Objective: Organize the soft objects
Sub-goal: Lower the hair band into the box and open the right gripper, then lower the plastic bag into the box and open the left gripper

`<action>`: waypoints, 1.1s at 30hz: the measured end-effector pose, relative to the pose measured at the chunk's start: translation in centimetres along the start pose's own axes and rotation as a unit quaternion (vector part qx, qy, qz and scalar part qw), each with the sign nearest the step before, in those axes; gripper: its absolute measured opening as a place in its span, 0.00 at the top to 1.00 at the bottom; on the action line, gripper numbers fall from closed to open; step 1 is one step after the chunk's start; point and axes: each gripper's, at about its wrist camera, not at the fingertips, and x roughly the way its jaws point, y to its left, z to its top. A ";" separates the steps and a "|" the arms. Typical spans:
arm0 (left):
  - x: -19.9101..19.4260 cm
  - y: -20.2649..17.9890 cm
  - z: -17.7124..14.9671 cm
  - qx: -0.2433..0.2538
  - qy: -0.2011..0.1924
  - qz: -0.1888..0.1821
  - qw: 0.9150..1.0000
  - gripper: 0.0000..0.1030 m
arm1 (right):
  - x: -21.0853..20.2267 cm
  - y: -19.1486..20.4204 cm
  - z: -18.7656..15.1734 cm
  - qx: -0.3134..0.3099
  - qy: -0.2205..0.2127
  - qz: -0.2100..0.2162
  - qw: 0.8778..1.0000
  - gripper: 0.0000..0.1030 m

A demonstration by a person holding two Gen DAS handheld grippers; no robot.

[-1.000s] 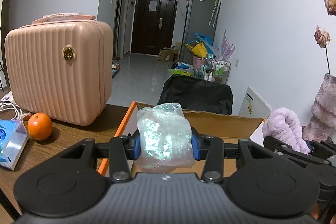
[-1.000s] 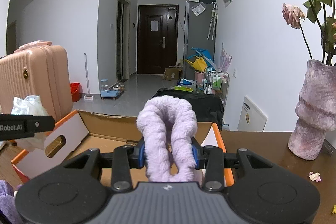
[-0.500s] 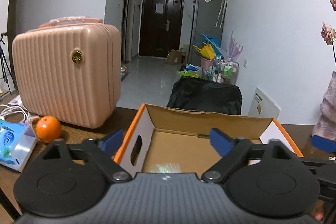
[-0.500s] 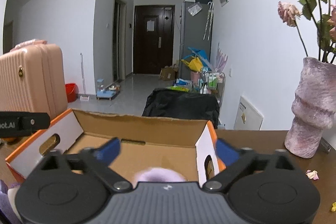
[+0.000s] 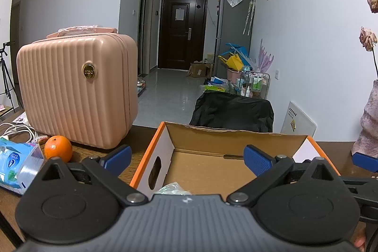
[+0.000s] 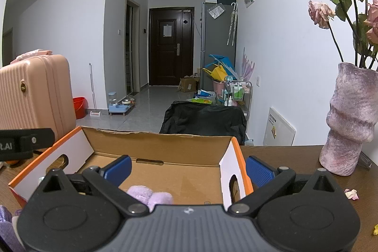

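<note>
Dark wooden table [image 6: 283, 157], cardboard box [image 5: 236, 141] central. Both my grippers, left gripper [image 5: 186, 161] and right gripper [image 6: 187, 168], gape wide, empty; crinkly bag [image 5: 173, 188] and purple plush [image 6: 148, 195] lie inside, sorted.

Left gripper [image 5: 186, 158] and right gripper [image 6: 187, 168] look alike: ribbed grey body, black linkage arms with round discs, silver screws, blue ridged finger pads [image 5: 256, 160].

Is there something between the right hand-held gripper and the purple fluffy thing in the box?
Nothing visible. The right hand-held gripper is open above the cardboard box, and the purple fluffy item lies on the box floor just below it, partly hidden by the gripper body.
</note>
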 end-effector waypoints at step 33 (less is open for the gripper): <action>-10.2 1.0 -1.8 0.006 -0.056 -0.032 0.998 0.00 | -9.0 0.0 -1.5 -0.003 -0.025 0.001 1.000 0.00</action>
